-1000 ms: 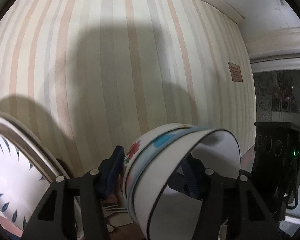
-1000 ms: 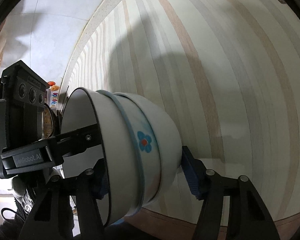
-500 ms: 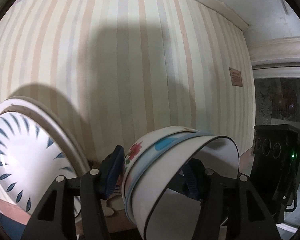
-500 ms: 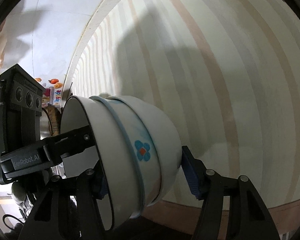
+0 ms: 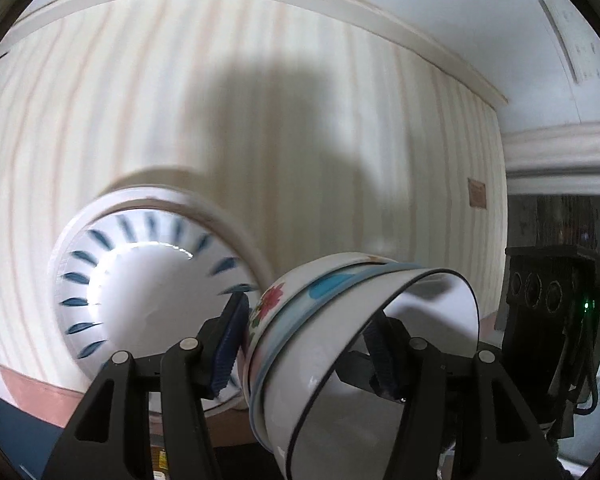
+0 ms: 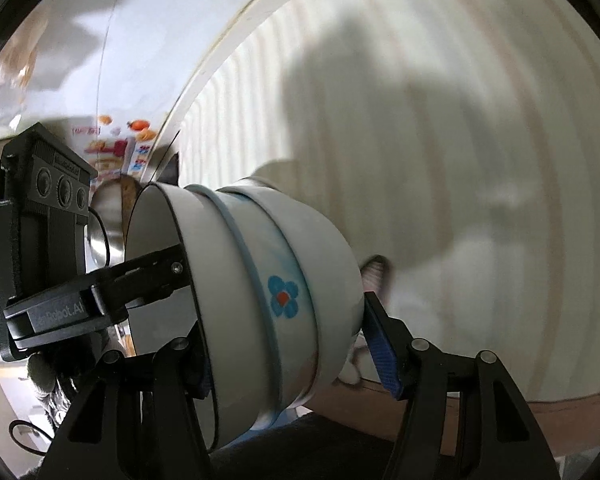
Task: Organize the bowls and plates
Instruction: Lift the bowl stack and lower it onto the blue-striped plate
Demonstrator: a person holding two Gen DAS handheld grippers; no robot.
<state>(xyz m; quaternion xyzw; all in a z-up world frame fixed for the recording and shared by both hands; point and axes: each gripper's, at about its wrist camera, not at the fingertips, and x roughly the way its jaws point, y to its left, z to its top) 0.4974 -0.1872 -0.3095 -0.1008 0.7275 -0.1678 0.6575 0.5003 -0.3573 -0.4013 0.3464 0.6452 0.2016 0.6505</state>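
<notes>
Three nested bowls [image 5: 340, 344] hang tipped on their side in mid-air, clamped across the stack by both the left tool [image 5: 308, 344] and the right tool [image 6: 288, 344]; stacking looks done; setting down remains; a blue-leaf plate [image 5: 148, 280] leans at the striped wall [image 5: 260, 120].

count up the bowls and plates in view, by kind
bowls: 3, nested in one stack
plates: 1, with blue leaf marks (the blurred rim behind it may be a second)
total: 4
</notes>
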